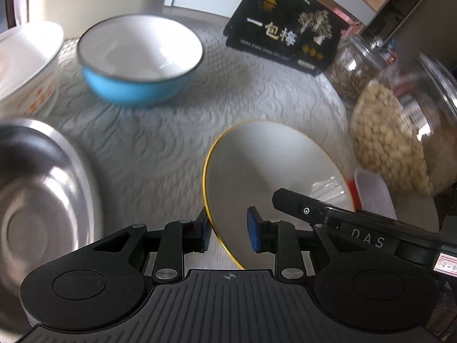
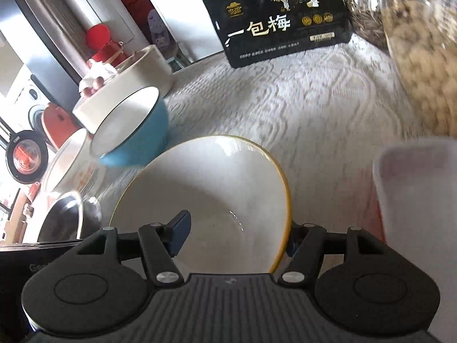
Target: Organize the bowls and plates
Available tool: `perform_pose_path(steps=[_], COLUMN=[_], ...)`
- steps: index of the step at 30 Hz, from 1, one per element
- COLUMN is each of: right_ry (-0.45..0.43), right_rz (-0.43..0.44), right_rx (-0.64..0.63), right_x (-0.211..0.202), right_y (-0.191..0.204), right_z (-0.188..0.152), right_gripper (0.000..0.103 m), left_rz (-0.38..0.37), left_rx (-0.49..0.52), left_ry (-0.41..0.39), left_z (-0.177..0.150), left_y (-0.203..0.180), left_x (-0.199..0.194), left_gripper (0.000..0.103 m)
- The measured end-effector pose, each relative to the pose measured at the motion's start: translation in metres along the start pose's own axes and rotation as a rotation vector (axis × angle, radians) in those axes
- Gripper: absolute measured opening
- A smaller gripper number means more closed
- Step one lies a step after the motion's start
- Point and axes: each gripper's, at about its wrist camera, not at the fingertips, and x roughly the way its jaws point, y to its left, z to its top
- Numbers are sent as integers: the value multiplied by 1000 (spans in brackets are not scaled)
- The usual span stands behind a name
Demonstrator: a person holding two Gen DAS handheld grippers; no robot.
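Two grippers straddle one gold-rimmed white bowl (image 1: pixel 257 177) on the textured tablecloth (image 1: pixel 160 131). Left wrist view: the left gripper (image 1: pixel 230 233) has its jaws spread astride the near rim, pads apparently not pressing; a blue bowl (image 1: pixel 140 60) sits beyond. Right wrist view: the right gripper (image 2: pixel 237 235) spans the opposite rim; whether it pinches, I cannot tell.

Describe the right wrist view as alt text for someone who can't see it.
The right claw straddles the rim of a white bowl edged in gold, one finger inside and one outside; whether it grips is unclear. Behind, on a white cloth, are a blue bowl, a black box and a jar.
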Motion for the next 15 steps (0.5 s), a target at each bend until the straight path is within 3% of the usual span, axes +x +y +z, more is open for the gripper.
perform_pose_path(steps=[6, 15], right_ry=[-31, -62], right_rz=[63, 56], right_rx=[23, 2], right_x=[-16, -18], right_y=[6, 7], right_z=[-30, -36], right_gripper=[70, 70], left_rz=[-9, 0], left_rx=[2, -1], left_ry=[15, 3], left_z=[-24, -29], left_y=[10, 7], left_x=[-18, -23], left_gripper=[28, 27])
